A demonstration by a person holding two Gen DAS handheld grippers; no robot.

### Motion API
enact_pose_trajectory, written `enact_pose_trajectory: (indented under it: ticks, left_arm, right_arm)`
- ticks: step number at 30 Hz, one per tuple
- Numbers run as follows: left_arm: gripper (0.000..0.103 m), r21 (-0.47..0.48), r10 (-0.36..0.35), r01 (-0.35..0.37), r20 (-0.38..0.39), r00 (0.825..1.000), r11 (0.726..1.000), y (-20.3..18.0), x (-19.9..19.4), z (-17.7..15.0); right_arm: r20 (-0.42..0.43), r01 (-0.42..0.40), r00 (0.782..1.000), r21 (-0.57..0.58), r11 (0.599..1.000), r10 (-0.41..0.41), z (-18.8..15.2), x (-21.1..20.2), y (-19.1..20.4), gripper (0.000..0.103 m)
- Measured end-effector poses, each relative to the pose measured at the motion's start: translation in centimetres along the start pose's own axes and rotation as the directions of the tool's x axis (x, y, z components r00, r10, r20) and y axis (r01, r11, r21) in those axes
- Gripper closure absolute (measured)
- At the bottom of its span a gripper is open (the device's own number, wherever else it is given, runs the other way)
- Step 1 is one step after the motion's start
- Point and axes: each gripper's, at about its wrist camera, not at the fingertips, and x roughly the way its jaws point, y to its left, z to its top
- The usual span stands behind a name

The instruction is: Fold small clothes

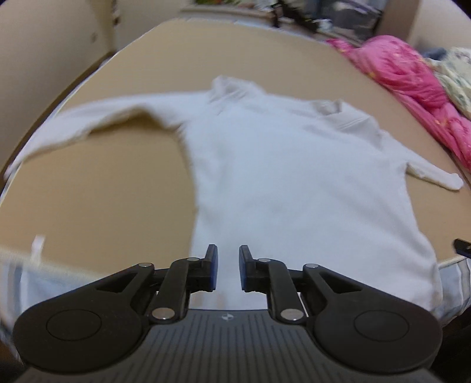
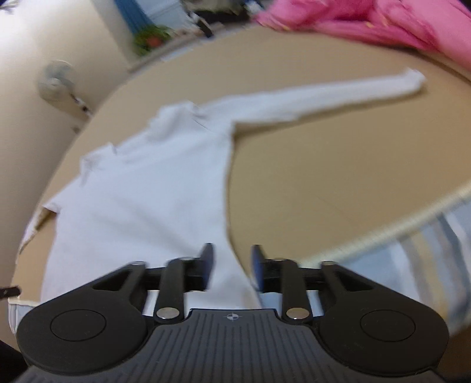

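A white long-sleeved shirt [image 1: 279, 176] lies spread flat on the tan table [image 1: 103, 191], collar at the far end and hem at the near edge. One sleeve [image 1: 88, 123] reaches out to the left. The other sleeve [image 2: 323, 97] stretches to the right. My left gripper [image 1: 229, 265] hovers over the hem's left part, open by a narrow gap with no cloth pinched. In the right wrist view my right gripper [image 2: 232, 265] hangs over the right corner of the shirt [image 2: 147, 191], open wider, with nothing between its pads.
A crumpled pink garment [image 1: 412, 88] lies along the table's far right, also seen as the pink garment [image 2: 368, 20]. Beside it is a floral cloth [image 1: 456, 73]. Striped fabric [image 2: 426, 250] hangs below the near table edge. A fan [image 2: 56, 79] stands by the wall.
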Motion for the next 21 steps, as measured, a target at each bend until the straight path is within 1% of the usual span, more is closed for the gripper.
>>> enact_pose_trajectory:
  ticks: [2, 5, 7, 9, 10, 11, 13, 15, 18, 21]
  left_arm:
    - [0.081, 0.026, -0.009, 0.009, 0.03, 0.999, 1.0, -1.4, 0.7, 1.9]
    - [0.081, 0.044, -0.019, 0.016, 0.07, 0.997, 0.999, -2.3, 2.6, 4.8]
    - [0.081, 0.038, -0.019, 0.016, 0.082, 0.996, 0.999, -2.6, 3.8, 6.8]
    - [0.081, 0.022, -0.026, 0.024, 0.096, 0.995, 0.999, -2.4, 5.4, 9.1]
    - [0.081, 0.013, -0.024, 0.023, 0.098, 0.995, 1.0, -2.2, 6.4, 10.2]
    - [0.081, 0.001, -0.019, 0.019, 0.101, 0.995, 1.0, -1.8, 7.5, 11.4]
    - [0.081, -0.025, -0.019, 0.021, 0.113, 0.993, 0.999, -0.7, 9.3, 13.2]
    - [0.081, -0.053, -0.019, 0.025, 0.119, 0.993, 0.998, 0.5, 11.4, 14.6]
    - [0.081, -0.085, -0.042, 0.053, 0.13, 0.991, 0.995, 1.9, 14.6, 16.4]
    - [0.081, -0.084, -0.067, 0.081, 0.156, 0.985, 0.993, 2.6, 17.3, 18.1]
  right_arm:
    - [-0.01, -0.002, 1.0, -0.02, 1.0, 0.002, 0.5, 1.5, 0.9, 0.065]
    - [-0.041, 0.018, 0.999, -0.006, 1.0, -0.018, 1.3, 3.8, 1.6, 0.065]
    - [-0.032, 0.031, 0.999, -0.006, 0.999, -0.031, 1.8, 4.6, 1.9, 0.065]
    - [-0.004, 0.036, 0.999, -0.011, 0.999, -0.036, 1.9, 4.6, 2.5, 0.065]
    - [0.009, 0.028, 1.0, -0.014, 1.0, -0.028, 2.4, 4.8, 2.8, 0.067]
    - [0.027, 0.015, 1.0, -0.016, 1.0, -0.015, 2.9, 5.0, 3.2, 0.079]
    - [0.059, -0.015, 0.998, -0.029, 0.999, 0.016, 4.2, 5.5, 3.8, 0.096]
    - [0.111, -0.038, 0.993, -0.048, 0.998, 0.043, 5.9, 6.1, 4.4, 0.096]
    - [0.185, -0.063, 0.98, -0.083, 0.995, 0.077, 9.2, 7.9, 5.2, 0.096]
    - [0.222, -0.081, 0.97, -0.094, 0.992, 0.101, 12.7, 10.6, 5.2, 0.094]
